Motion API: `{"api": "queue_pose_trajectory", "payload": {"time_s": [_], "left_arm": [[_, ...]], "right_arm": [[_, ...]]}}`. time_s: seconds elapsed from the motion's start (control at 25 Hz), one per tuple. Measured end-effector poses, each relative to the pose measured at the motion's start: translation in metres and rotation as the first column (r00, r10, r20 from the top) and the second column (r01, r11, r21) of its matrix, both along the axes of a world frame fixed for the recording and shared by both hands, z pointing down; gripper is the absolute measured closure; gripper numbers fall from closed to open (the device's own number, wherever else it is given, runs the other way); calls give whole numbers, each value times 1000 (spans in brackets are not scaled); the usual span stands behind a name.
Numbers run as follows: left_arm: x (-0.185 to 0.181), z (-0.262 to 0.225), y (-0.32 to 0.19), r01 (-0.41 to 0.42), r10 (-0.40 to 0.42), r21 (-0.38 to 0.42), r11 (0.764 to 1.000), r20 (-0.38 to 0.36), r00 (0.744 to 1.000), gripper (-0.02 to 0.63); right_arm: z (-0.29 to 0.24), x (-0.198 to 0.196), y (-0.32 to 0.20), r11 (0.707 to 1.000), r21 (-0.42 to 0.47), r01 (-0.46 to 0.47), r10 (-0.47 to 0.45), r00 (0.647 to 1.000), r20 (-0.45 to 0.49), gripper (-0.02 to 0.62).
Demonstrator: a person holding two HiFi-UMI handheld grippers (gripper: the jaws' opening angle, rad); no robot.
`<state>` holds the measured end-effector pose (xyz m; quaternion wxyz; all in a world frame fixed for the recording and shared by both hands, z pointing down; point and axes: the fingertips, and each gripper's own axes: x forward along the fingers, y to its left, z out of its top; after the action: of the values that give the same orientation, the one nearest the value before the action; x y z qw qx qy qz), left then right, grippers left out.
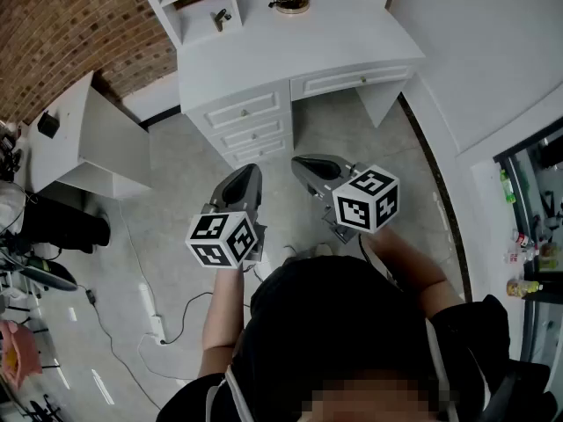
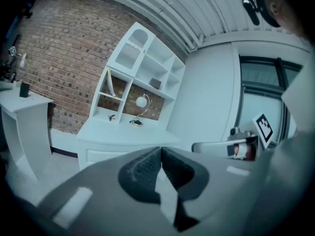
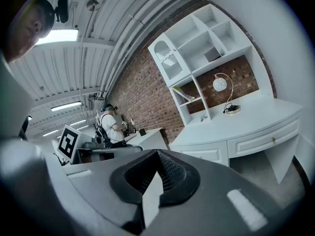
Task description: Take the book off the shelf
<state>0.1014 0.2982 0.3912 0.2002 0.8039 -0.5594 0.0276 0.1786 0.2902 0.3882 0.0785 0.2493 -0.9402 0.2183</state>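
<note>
Bright, even light; fisheye-warped edges

We are looking steeply down from the head, over the left gripper and right gripper, at the floor, with the tabletop well ahead. Each gripper camera is facing forward, close along its own closed jaws. All three views are sharing the distant tabletop and shelf. Each gripper view is also catching the other gripper.

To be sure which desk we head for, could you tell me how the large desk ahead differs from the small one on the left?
The large desk has drawers; the small desk shows none. The large desk carries the shelf unit with the book; the small desk bears a small dark object. Both are white.
</note>
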Motion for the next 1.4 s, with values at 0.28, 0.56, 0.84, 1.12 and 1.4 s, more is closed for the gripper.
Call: {"api": "queue_pose_trajectory", "payload": {"time_s": [0.28,0.56,0.84,1.12,1.4], "left_arm": [[-2,3,0,-2,2,-3,1000,-3,1000,597],[-18,4,-1,8,-8,-13,1000,-9,1000,598],[-45,7,-4,9,-9,-14,1000,-1,1000,597],[-69,10,-8,-3,3,6,1000,22,1000,597],[-83,10,-22,-36,36,19,999,12,999,598]], "right_arm": [[3,-2,-1,1000,0,-7,7,1000,-11,597],[1,-15,-8,999,-29,-25,26,999,25,597],[1,-44,-13,999,-41,-23,24,1000,20,597],[4,-71,-16,998,-34,-43,44,999,17,597],[6,-85,-26,997,-17,-71,71,997,-18,597]]}}
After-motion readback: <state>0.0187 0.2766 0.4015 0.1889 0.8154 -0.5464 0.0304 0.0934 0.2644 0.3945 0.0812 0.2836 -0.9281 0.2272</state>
